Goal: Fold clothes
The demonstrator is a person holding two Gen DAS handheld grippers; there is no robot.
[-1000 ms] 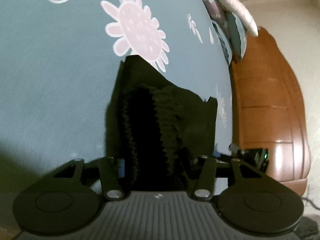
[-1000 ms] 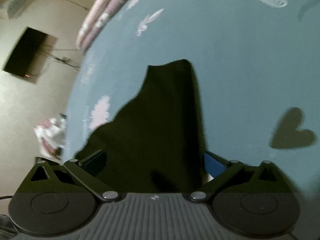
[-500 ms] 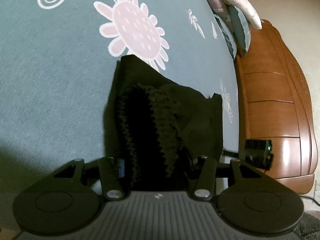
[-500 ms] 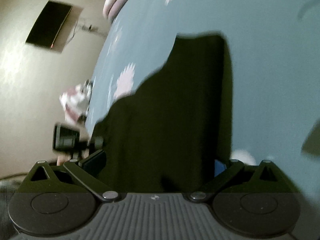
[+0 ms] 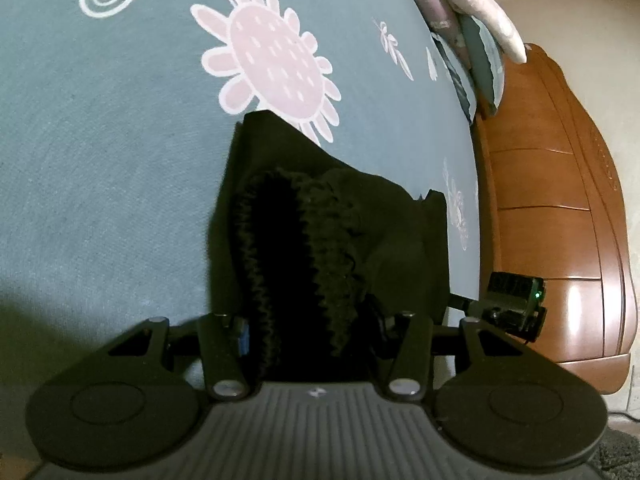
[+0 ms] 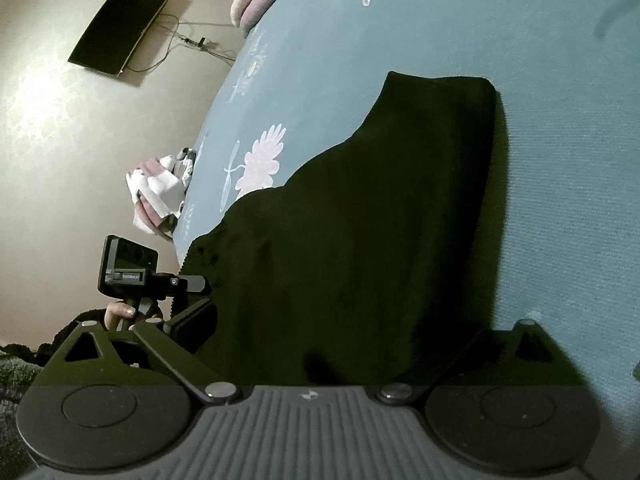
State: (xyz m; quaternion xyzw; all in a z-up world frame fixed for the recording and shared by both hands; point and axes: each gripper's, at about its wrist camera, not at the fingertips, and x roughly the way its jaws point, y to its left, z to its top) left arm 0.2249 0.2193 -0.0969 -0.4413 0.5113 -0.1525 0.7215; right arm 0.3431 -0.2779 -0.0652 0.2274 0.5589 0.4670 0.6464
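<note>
A black garment [image 5: 320, 216] with a ruffled elastic waistband lies on a blue-grey flowered bedsheet [image 5: 100, 168]. My left gripper [image 5: 312, 320] is shut on the bunched waistband, lifting it slightly. In the right wrist view the same garment [image 6: 368, 216] spreads away from me, its far end folded flat. My right gripper [image 6: 332, 336] is shut on the garment's near edge; cloth hides the fingertips. The left gripper's camera unit [image 6: 128, 268] and the hand holding it show at the left of the right wrist view.
A wooden headboard [image 5: 552, 208] and pillows [image 5: 472, 20] stand at the bed's right side. A crumpled pink-and-white cloth [image 6: 160, 188] lies at the bed edge. A dark wall screen [image 6: 116, 28] with cables hangs beyond. The other gripper's camera [image 5: 516, 300] is right of the garment.
The right gripper has swung left and pulled back with the garment, bringing the left gripper's unit and the wall into view. The left gripper has barely moved.
</note>
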